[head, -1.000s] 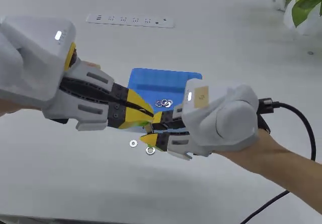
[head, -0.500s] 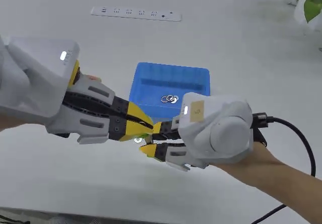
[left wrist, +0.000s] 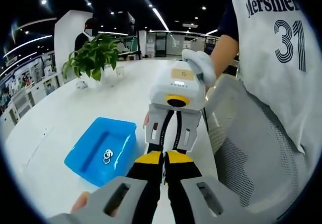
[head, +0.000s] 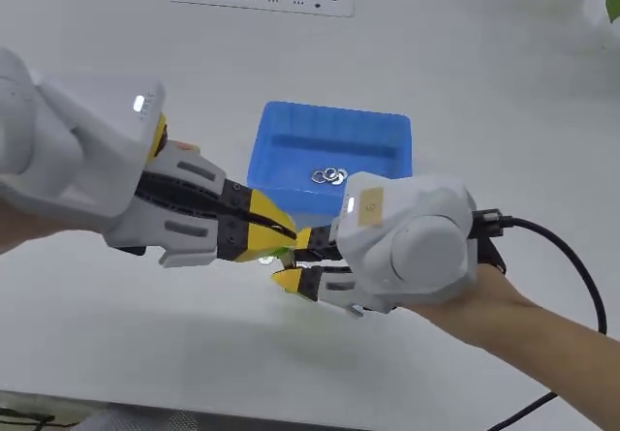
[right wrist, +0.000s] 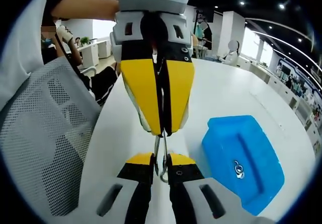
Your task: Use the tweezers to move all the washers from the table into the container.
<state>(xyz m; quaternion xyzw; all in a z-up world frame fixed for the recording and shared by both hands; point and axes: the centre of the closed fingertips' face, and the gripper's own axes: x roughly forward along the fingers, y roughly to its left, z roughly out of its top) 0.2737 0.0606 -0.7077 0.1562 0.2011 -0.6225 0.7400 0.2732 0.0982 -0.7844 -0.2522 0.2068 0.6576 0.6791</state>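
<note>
Blue container [head: 334,113], at one o'clock from the meeting tips, holds washers [head: 329,175]; left gripper [right wrist: 162,131] and right gripper [right wrist: 161,159] jaws both pinch the tweezers [right wrist: 157,144], seemingly regripping, next needing a steady hand-off.

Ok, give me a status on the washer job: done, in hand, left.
Done: a few washers lie in the blue container. In hand: the tweezers are pinched between the fingers of the left gripper and right gripper, beside the container; whether they carry a washer is too small to tell. Left: the grippers hide the table beneath them, so remaining washers cannot be counted.
</note>
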